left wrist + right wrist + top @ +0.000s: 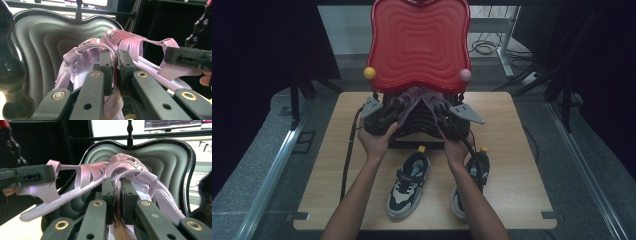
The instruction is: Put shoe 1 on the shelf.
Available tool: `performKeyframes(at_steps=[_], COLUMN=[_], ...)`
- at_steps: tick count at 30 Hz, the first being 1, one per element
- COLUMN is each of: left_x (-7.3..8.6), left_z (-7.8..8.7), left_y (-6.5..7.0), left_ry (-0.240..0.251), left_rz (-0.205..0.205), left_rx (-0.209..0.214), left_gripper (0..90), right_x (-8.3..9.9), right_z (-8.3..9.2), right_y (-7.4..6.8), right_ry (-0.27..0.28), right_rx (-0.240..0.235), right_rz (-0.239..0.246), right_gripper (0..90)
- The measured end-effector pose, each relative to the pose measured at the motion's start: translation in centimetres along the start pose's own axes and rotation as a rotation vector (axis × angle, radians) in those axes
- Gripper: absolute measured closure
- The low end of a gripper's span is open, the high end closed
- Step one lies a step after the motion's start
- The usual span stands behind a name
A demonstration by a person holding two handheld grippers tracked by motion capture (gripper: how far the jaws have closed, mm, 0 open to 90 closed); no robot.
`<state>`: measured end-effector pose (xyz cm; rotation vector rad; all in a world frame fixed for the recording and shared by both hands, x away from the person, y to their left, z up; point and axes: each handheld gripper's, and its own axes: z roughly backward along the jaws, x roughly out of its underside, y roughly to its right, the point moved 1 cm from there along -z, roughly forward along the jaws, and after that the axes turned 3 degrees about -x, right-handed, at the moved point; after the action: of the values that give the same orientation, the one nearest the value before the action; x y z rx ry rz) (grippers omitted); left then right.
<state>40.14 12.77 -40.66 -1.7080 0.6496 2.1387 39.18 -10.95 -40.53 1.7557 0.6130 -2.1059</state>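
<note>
Two lilac-pink sandals hang over a black wavy tray (42,40) of a small rack. My left gripper (116,65) is shut on the edge of one sandal (82,60). My right gripper (117,192) is shut on the other sandal (130,162). The two sandals touch, toes crossing. In the high view, the left gripper (399,112) and right gripper (439,112) sit side by side under the red top tray (419,40), with the sandals (419,97) between them. Each gripper view also catches the other gripper's black jaw at its side.
A pair of dark and white sneakers (409,182) lies on the wooden table (512,150) near the front; the right one (474,170) is partly under my right forearm. The rack's posts carry a yellow knob (369,73) and a pink knob (465,75). Black curtains flank the table.
</note>
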Motion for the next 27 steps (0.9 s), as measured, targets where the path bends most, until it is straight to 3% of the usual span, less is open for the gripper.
performKeyframes(at_steps=[6, 13, 17, 23, 27], left_x=[-0.1, 0.1, 0.5, 1.8, 3.0], left_z=[-0.8, -1.7, -2.3, -2.5, -2.4], left_y=[-0.1, -0.1, 0.2, 0.8, 0.8], left_ry=[0.029, 0.065, 0.077, 0.031, 0.001], left_rz=[-0.014, -0.031, -0.043, -0.081, -0.071], left_rx=[-0.028, -0.070, -0.072, -0.067, -0.063], left_gripper=[84.2, 84.2, 84.1, 84.1, 82.8], right_x=[0.3, 0.2, 0.4, 1.5, 2.3], right_z=[-1.3, -2.2, -2.9, -3.3, -3.4], right_y=[0.0, 0.0, 0.2, 0.2, 0.1], right_ry=[0.020, 0.028, 0.024, 0.013, -0.025], right_rx=[0.052, 0.092, 0.115, 0.131, 0.121], right_rz=[-0.018, 0.008, 0.013, 0.026, 0.029], right_gripper=[83.7, 83.3, 83.4, 82.5, 81.6])
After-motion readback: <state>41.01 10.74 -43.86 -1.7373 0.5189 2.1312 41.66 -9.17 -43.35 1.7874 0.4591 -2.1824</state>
